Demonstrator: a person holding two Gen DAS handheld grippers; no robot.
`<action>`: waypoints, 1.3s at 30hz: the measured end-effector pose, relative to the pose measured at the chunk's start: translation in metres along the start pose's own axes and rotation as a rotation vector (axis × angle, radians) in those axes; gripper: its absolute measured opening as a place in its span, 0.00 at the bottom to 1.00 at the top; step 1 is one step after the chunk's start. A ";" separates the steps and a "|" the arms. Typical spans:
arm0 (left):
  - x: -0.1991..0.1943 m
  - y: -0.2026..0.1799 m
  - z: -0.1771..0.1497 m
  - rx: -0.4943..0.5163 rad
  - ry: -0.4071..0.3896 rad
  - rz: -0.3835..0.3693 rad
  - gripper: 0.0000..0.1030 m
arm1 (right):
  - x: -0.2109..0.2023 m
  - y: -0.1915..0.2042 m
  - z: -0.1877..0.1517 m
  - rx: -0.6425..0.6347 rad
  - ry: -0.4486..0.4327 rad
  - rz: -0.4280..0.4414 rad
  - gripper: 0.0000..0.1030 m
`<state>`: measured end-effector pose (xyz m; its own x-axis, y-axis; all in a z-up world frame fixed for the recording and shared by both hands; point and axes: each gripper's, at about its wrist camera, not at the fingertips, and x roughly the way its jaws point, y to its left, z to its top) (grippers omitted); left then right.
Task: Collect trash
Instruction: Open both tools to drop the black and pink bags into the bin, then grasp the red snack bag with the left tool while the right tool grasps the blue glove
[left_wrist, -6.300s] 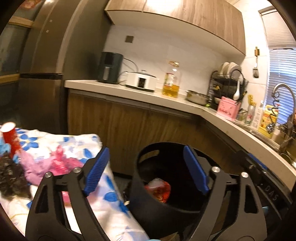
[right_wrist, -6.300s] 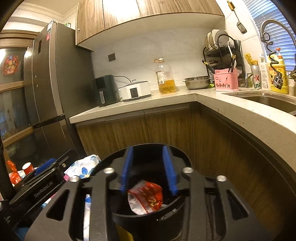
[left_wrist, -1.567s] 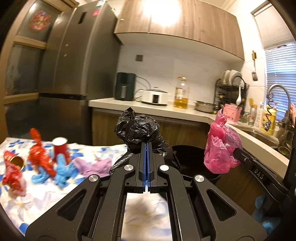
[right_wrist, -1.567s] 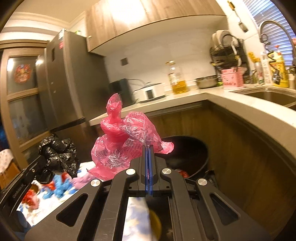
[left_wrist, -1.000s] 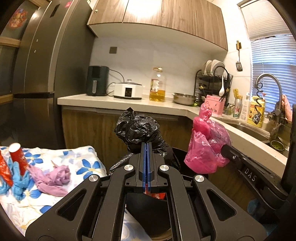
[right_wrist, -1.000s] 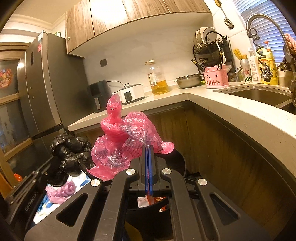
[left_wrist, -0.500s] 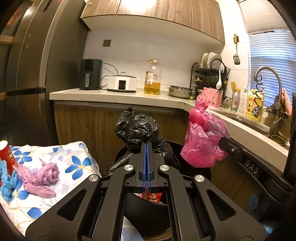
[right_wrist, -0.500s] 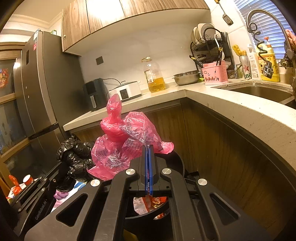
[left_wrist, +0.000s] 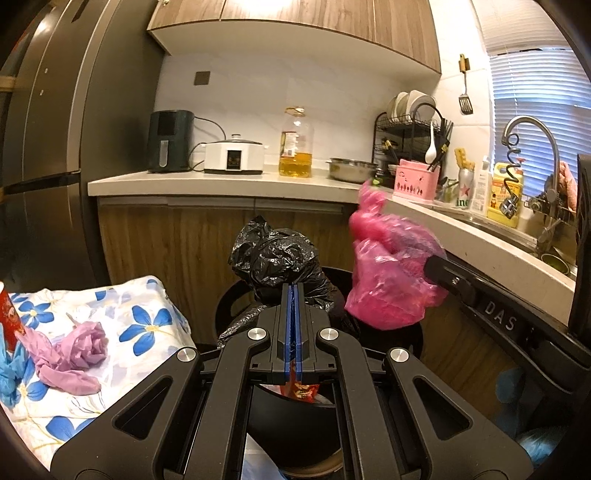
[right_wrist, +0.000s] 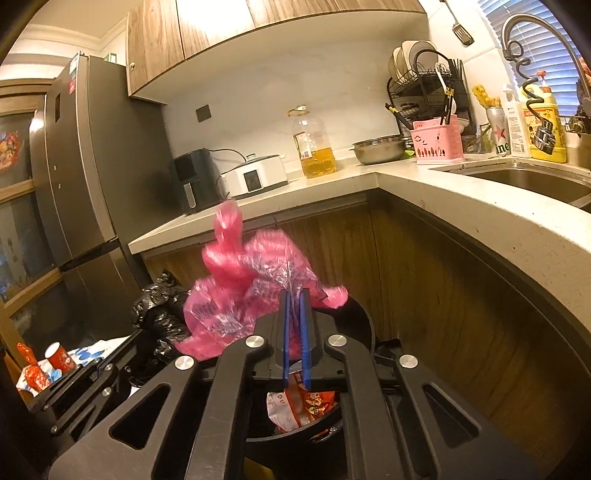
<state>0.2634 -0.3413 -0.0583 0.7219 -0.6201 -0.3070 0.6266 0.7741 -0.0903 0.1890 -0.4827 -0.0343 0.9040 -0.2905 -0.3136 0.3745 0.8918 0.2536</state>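
**Two bags over the bin, more litter waiting**

Left wrist view, nearest first: the left gripper (left_wrist: 294, 295) is pressed together on a crumpled black bag (left_wrist: 277, 254), held over the black bin (left_wrist: 373, 295). At two o'clock the pink bag (left_wrist: 391, 273) hangs above the same bin. At nine o'clock, purple gloves (left_wrist: 70, 350) and a red cup (left_wrist: 8, 317) lie on the floral cloth (left_wrist: 147, 314), uncollected.

In the right wrist view, the right gripper (right_wrist: 294, 306) has just been parting its jaws, pink film between them, seemingly letting go. This view alone looks into the bin, where a red wrapper (right_wrist: 306, 404) already lies; only the left view shows the gloves.
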 end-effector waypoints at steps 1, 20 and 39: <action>0.001 0.000 -0.001 0.004 0.005 0.000 0.01 | 0.001 -0.001 0.000 0.001 0.000 0.003 0.21; -0.044 0.039 -0.019 -0.092 -0.016 0.154 0.86 | -0.021 -0.002 -0.010 0.012 0.000 0.002 0.63; -0.173 0.118 -0.056 -0.215 -0.082 0.519 0.94 | -0.071 0.070 -0.051 -0.075 0.008 0.142 0.75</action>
<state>0.1963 -0.1359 -0.0686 0.9453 -0.1524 -0.2884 0.1155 0.9833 -0.1409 0.1401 -0.3823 -0.0406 0.9449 -0.1576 -0.2868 0.2267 0.9472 0.2266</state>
